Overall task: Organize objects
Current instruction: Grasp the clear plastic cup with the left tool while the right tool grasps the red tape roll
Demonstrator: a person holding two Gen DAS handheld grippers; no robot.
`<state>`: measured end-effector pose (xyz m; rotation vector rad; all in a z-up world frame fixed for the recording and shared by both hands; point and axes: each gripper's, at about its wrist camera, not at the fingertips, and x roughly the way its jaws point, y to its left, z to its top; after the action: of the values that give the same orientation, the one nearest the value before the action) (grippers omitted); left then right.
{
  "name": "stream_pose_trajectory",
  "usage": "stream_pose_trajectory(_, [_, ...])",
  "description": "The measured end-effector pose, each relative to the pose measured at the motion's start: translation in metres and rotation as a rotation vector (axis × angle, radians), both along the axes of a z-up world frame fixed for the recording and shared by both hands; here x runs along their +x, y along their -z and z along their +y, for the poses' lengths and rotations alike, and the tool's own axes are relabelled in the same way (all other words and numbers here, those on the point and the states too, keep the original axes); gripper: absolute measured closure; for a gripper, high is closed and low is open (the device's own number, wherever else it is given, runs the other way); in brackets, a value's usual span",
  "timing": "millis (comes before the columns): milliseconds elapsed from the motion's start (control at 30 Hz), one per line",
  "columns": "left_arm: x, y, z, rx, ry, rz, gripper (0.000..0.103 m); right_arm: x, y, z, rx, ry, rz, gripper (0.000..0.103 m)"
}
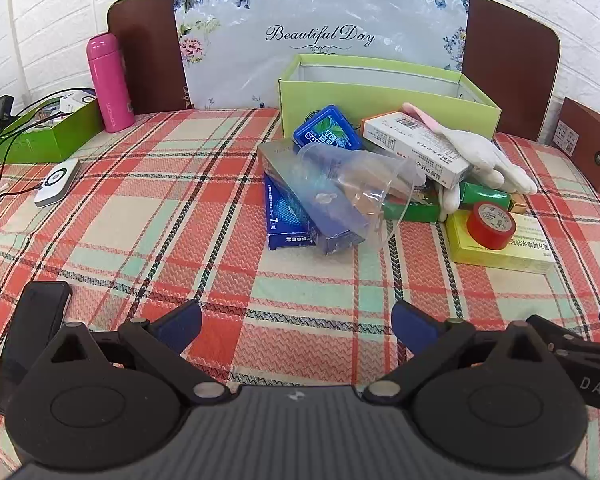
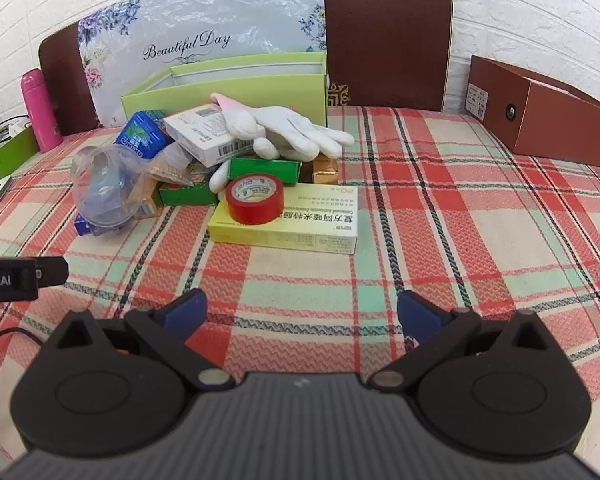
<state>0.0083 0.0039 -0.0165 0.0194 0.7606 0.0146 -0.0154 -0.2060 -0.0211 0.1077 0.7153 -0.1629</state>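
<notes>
A heap of small items lies on the plaid tablecloth in front of an open light-green box. In it are a clear plastic cup on its side, blue boxes, a blue mint tin, a white carton, white gloves, green boxes, and a red tape roll resting on a yellow carton. My left gripper and right gripper both stand open and empty, well short of the heap.
A pink bottle, a dark-green box with cables and a white device sit at the left. A black phone lies near the left fingers. A brown box stands at the right, chair backs and a floral board behind.
</notes>
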Motion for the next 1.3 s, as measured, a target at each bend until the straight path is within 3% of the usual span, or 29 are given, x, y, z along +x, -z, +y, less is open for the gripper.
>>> stream_pose_trajectory(500, [0.006, 0.001, -0.006, 0.022, 0.017, 0.008, 0.0, 0.011, 0.008, 0.0, 0.006, -0.016, 0.036, 0.0])
stream_pose_trajectory(833, [0.011, 0.001, -0.004, -0.011, 0.024, 0.005, 0.0, 0.013, 0.018, -0.006, 0.03, -0.015, 0.042, 0.0])
stream_pose_trajectory(1100, [0.03, -0.02, -0.008, -0.068, 0.054, -0.156, 0.001, 0.014, 0.019, -0.01, 0.066, -0.03, -0.004, 0.0])
stream_pose_trajectory(1200, [0.046, -0.015, -0.01, -0.051, 0.048, -0.139, 0.02, 0.015, 0.017, -0.014, 0.089, -0.046, -0.022, 0.0])
stream_pose_trajectory(1300, [0.057, -0.007, 0.0, -0.087, 0.051, -0.099, 0.049, 0.021, 0.012, -0.017, 0.065, -0.107, -0.069, 0.0])
